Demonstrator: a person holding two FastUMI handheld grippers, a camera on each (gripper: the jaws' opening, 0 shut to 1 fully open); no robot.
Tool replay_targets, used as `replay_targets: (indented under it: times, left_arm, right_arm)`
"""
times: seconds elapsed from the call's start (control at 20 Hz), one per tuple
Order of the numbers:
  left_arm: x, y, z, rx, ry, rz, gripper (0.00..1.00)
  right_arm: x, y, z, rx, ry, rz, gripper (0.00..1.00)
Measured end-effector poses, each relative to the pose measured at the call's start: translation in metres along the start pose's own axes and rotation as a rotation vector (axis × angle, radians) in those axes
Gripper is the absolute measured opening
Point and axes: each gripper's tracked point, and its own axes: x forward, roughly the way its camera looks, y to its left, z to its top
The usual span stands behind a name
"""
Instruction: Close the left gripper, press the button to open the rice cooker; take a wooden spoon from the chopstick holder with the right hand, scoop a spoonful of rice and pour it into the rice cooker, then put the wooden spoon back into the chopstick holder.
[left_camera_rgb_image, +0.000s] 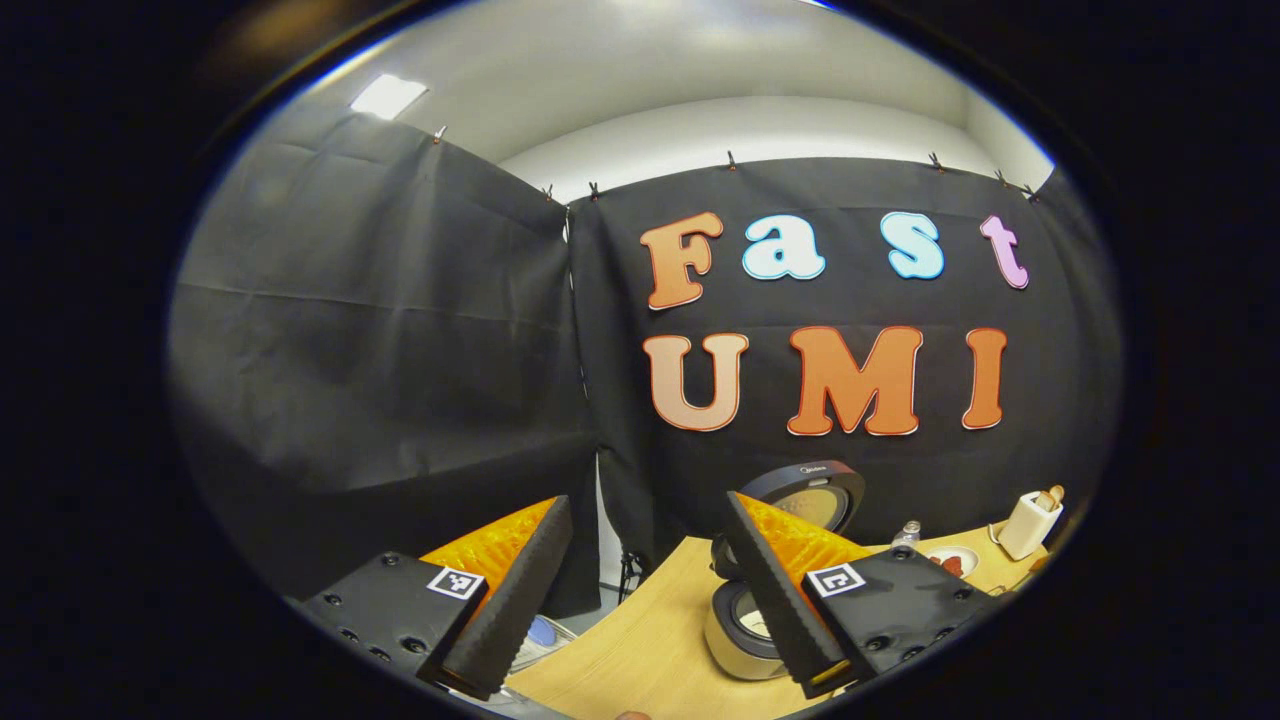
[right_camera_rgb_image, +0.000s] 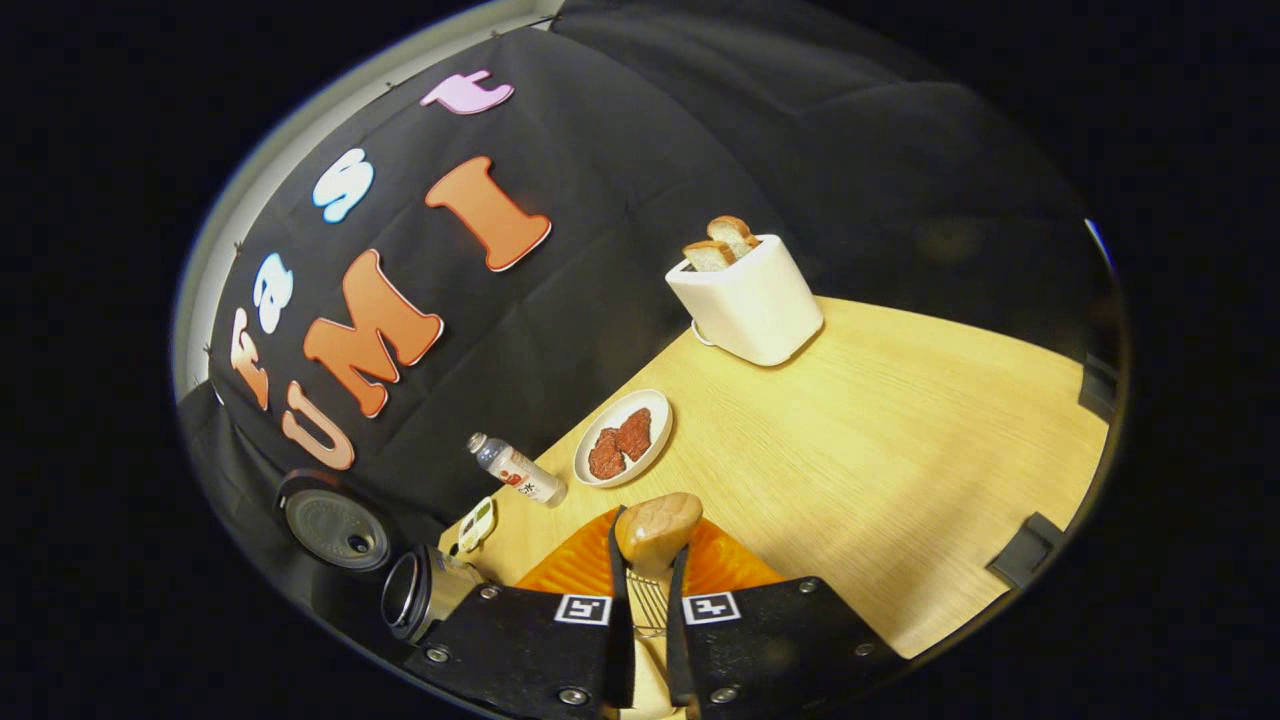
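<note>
Two tools up over the surface; rice cooker lid raised, wooden spoon in the right tool.

Left tool: fingers spread wide, nothing between them, held above the near edge of the surface. Cooker sits just past its right finger, lid tipped up and back against the booth wall, inner pot rim showing. Right tool: fingers drawn in on the spoon's handle, both sides pressing; bowl of the spoon pokes out past the fingertips, over a wire rack partly hidden between them. Beyond the spoon, a plate with reddish pieces, a small bottle lying just beside it. White toaster with two bread slices stands farther back. Cooker at lower left of the right gripper view.
</note>
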Motion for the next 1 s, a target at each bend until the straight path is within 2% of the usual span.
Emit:
replay_targets:
  times: [0.15,0.25,0.35,0.5,0.6,0.8,1.0]
  left_arm:
    - [0.007,-0.005,0.0,0.008,-0.006,-0.028,1.0]
    - [0.015,-0.008,0.0,0.012,-0.005,-0.039,0.97]
    - [0.025,-0.015,-0.001,0.013,0.005,-0.074,1.0]
    - [0.039,-0.025,-0.003,-0.003,0.019,-0.135,0.98]
    - [0.048,-0.029,-0.003,-0.006,0.018,-0.161,1.0]
    - [0.061,-0.036,-0.005,0.011,0.023,-0.21,0.98]
    - [0.07,-0.037,-0.01,0.0,0.037,-0.245,0.97]
  right_arm:
    - [-0.01,0.019,0.015,-0.063,-0.013,-0.008,0.1]
    - [-0.022,0.031,0.026,-0.088,-0.03,-0.011,0.1]
    - [-0.036,0.045,0.039,-0.106,-0.06,-0.015,0.1]
    - [-0.059,0.07,0.042,-0.161,-0.081,-0.018,0.1]
    - [-0.076,0.089,0.037,-0.201,-0.092,0.006,0.1]
    - [-0.102,0.127,0.016,-0.217,-0.086,0.058,0.09]
    - [-0.1,0.15,-0.026,-0.306,-0.05,0.065,0.1]
